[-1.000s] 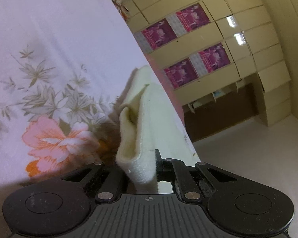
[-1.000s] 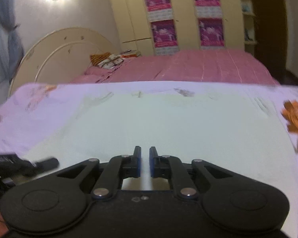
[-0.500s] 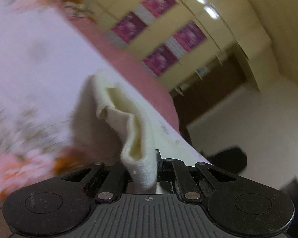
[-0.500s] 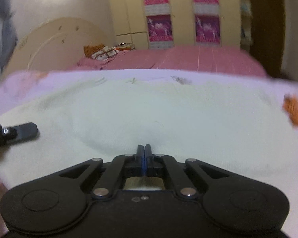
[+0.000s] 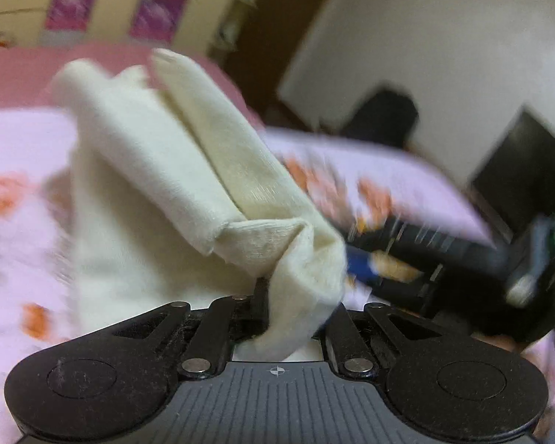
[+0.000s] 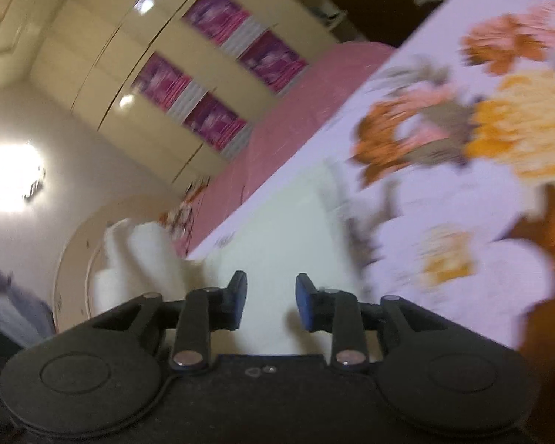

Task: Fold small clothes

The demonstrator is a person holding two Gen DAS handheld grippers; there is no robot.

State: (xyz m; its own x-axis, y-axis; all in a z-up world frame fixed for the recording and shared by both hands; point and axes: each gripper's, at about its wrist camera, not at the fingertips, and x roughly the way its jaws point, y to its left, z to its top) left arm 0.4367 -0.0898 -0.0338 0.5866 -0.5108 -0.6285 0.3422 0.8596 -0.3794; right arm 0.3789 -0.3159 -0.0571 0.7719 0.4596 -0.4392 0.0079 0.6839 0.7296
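Item: cream cloth (image 5: 188, 170), bunched in rolled folds w/ one end pinched in our left gripper (image 5: 296, 307), rest draping onto the floral bedsheet (image 5: 18, 155). Our right gripper (image 6: 271, 301): jaws wide apart, nothing btwn them, above a flat part of the cloth. Bkgd: pink bedspread (image 6: 296, 111), wardrobe (image 6: 159, 59) w/ purple panels. Both views motion-blurred.

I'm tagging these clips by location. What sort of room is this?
Most likely a bedroom: a bed under a floral sheet, a curved cream headboard and built-in wardrobe doors along the wall. The cream cloth lies on the bed.
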